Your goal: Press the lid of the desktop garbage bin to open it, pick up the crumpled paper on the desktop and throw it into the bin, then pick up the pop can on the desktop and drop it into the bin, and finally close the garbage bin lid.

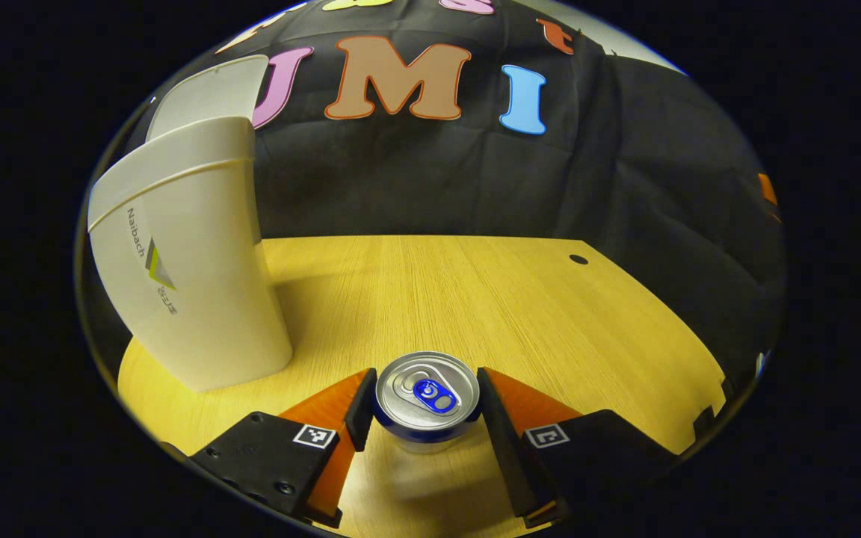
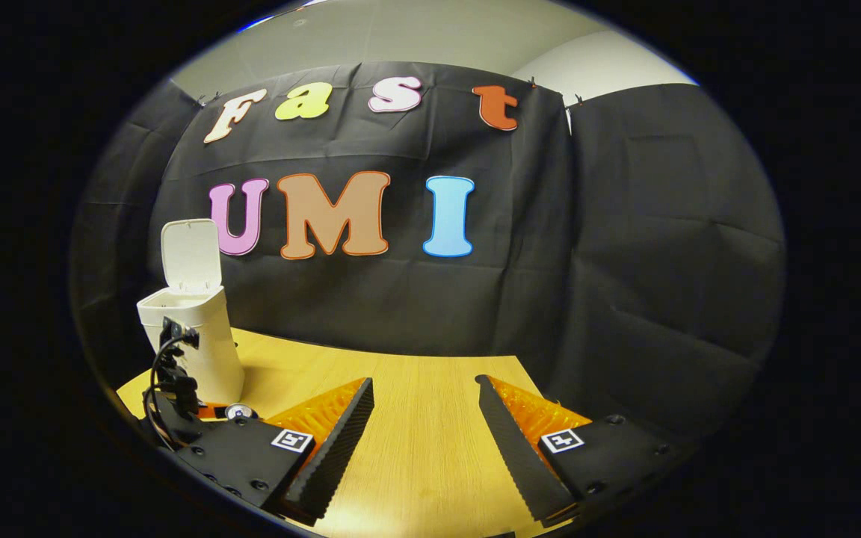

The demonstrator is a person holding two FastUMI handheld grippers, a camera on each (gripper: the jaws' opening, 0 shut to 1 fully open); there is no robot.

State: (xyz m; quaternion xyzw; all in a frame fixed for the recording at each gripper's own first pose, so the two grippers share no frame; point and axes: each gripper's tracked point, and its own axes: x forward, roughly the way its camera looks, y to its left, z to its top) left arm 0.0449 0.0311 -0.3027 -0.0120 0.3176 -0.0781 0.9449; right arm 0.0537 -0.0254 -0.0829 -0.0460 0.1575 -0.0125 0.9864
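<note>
In the left gripper view a pop can [image 1: 427, 394] with a silver top and blue tab stands upright on the wooden table [image 1: 475, 299]. My left gripper [image 1: 424, 375] has a finger pressed on each side of it. The white garbage bin [image 1: 191, 276] stands close by at the left, its lid [image 1: 210, 93] raised. In the right gripper view my right gripper [image 2: 424, 381] is open over the table with nothing between its fingers. Far to its left I see the bin [image 2: 191, 336] with its lid [image 2: 191, 254] up, the left gripper [image 2: 176, 381] in front of it, and the can's top [image 2: 238, 411].
The black booth cloth [image 1: 475, 179] hangs right behind the table's far edge. A small dark hole [image 1: 578, 259] marks the tabletop at the far right. A black cable [image 2: 152, 388] loops off the left gripper.
</note>
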